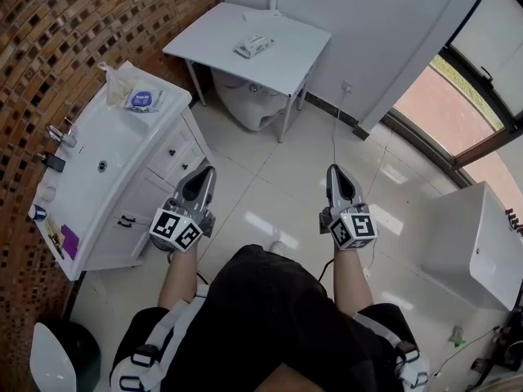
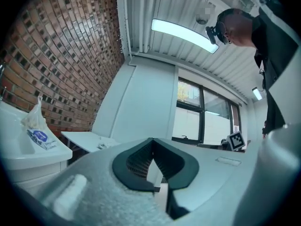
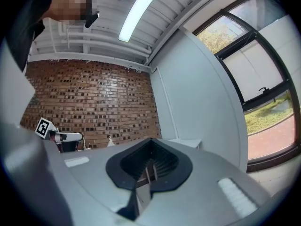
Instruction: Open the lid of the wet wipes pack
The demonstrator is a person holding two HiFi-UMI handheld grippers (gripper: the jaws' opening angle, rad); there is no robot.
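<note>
The wet wipes pack (image 1: 254, 46) lies flat on a small white table (image 1: 286, 55) against the far wall, its lid down as far as I can tell. Both grippers are held over the tiled floor, well short of the table, pointing toward it. My left gripper (image 1: 206, 171) is shut with nothing in it, and my right gripper (image 1: 335, 170) is shut and empty too. In the left gripper view the jaws (image 2: 152, 142) meet at the tips, with the table (image 2: 84, 138) and the pack (image 2: 102, 146) small beyond them. The right gripper view shows its gripper (image 3: 150, 142) closed, with the table corner (image 3: 190, 142) behind.
A white vanity with a sink (image 1: 106, 166) runs along the brick wall at left, with a plastic bag (image 1: 135, 88) on its far end. A white toilet (image 1: 249, 100) sits under the table. A white tub (image 1: 474, 247) stands at right and a dark bin (image 1: 78, 354) at lower left.
</note>
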